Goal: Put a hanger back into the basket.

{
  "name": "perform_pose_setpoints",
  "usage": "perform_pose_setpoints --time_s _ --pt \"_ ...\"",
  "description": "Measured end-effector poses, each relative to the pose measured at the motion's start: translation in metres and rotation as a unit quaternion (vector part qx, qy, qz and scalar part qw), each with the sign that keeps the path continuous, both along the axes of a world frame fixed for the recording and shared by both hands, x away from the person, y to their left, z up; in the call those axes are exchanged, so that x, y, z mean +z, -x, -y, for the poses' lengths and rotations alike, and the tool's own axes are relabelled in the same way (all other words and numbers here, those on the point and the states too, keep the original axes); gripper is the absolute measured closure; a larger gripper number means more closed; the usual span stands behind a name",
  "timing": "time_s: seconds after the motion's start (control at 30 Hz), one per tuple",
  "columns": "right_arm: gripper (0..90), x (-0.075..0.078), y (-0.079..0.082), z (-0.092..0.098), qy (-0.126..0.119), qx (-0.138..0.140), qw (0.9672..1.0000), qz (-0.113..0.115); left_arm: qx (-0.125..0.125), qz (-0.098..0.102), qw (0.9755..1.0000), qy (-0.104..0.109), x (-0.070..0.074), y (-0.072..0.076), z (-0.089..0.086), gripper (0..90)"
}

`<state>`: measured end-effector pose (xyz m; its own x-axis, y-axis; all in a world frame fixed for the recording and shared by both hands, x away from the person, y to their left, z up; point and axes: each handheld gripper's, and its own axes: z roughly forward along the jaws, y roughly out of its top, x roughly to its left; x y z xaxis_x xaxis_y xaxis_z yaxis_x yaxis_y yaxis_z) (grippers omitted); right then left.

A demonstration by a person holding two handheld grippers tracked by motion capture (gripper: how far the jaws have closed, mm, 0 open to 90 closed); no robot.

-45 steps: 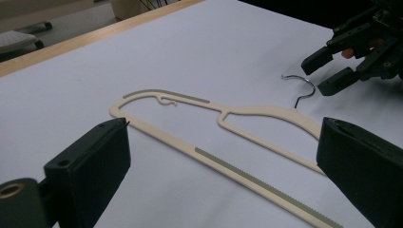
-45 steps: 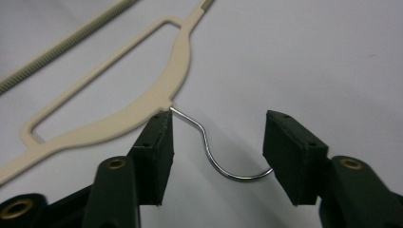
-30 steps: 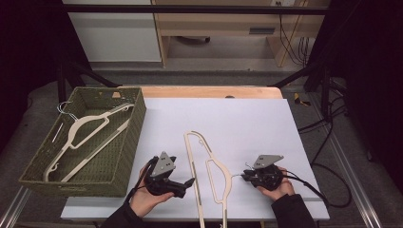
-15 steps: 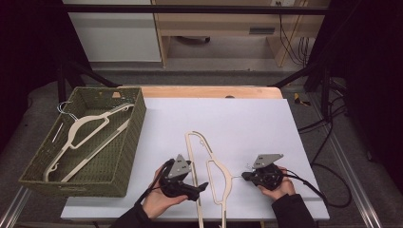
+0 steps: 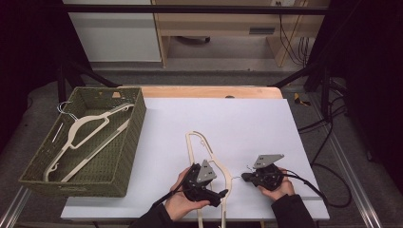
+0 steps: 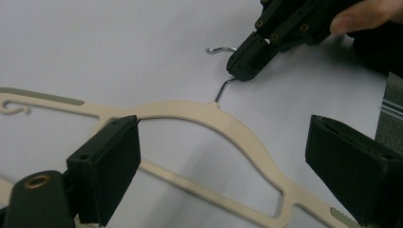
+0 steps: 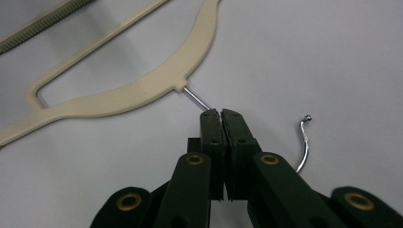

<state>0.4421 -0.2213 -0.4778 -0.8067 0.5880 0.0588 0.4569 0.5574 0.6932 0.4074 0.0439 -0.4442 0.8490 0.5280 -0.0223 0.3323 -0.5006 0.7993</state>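
Working over the white table (image 5: 247, 118) — woven green basket (image 5: 124, 156) at its left edge with a cream hanger inside. My cream plastic hanger (image 5: 223, 175) lies flat near the front edge. Left gripper (image 5: 216, 194) spread wide astride its shoulder, jaws just closing, not touching. Right gripper (image 7: 220, 115) pinched tight on its thin metal hook (image 7: 304, 142).

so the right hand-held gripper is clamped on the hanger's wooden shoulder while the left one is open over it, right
Not quite. The right hand-held gripper is clamped on the metal hook of the hanger, not its shoulder; the right gripper view shows this. The left hand-held gripper is open over the hanger.
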Motion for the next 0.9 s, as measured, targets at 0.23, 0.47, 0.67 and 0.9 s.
perform_pose_setpoints --time_s 0.23,0.47,0.67,0.9 --pt "85.8 -0.004 0.004 -0.003 -0.004 0.007 0.9996 0.027 0.015 -0.006 0.9998 0.01 -0.001 -0.002 -0.012 11.5" --pt "89.8 -0.002 0.003 -0.004 -0.001 -0.001 0.9999 0.011 0.007 -0.019 0.9998 0.004 -0.006 0.0 0.001 12.0" --pt "89.8 0.012 0.006 -0.004 0.002 0.005 0.9997 0.025 -0.008 -0.027 0.9995 -0.017 -0.013 0.002 0.023 14.5" --pt "89.8 0.027 0.012 -0.005 0.007 0.009 0.9994 0.033 -0.006 -0.044 0.9977 -0.051 -0.023 -0.001 0.043 27.0"
